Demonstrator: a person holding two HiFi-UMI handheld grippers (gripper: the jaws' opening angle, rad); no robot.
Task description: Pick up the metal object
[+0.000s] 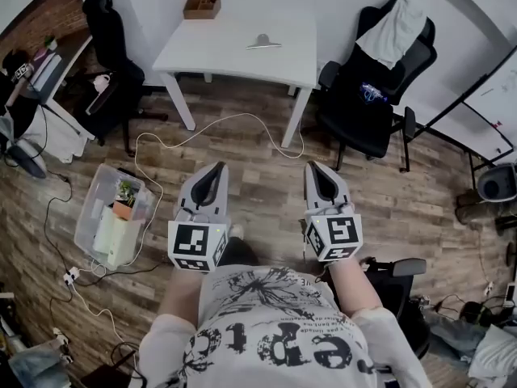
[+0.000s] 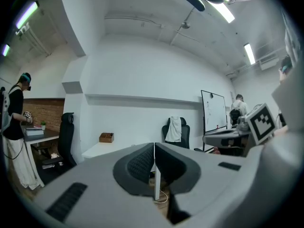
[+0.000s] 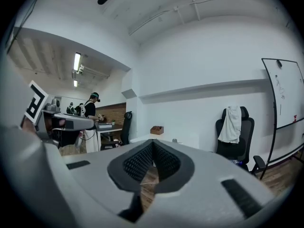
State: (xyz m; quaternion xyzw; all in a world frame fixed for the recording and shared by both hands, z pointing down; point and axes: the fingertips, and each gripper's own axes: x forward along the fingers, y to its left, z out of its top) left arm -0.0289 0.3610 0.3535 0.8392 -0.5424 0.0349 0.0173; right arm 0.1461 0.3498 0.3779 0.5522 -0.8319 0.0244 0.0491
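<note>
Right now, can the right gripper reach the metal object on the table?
Probably not: the right gripper is shut and the metal object lies across wooden floor on the white table. Nothing blocks the approach.

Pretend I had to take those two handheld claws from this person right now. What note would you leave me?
Left gripper: jaws together, nothing in them, held low in front of the body.
Right gripper: jaws together, also empty, level with the left one.
The metal object lies on the white table ahead, toward its far edge, to the right of a wooden box. Bare wooden floor lies between you and the table.
Done: nothing yet; the object is untouched.
Left: walk up to the table, open one gripper, close it on the metal object and lift it.
</note>
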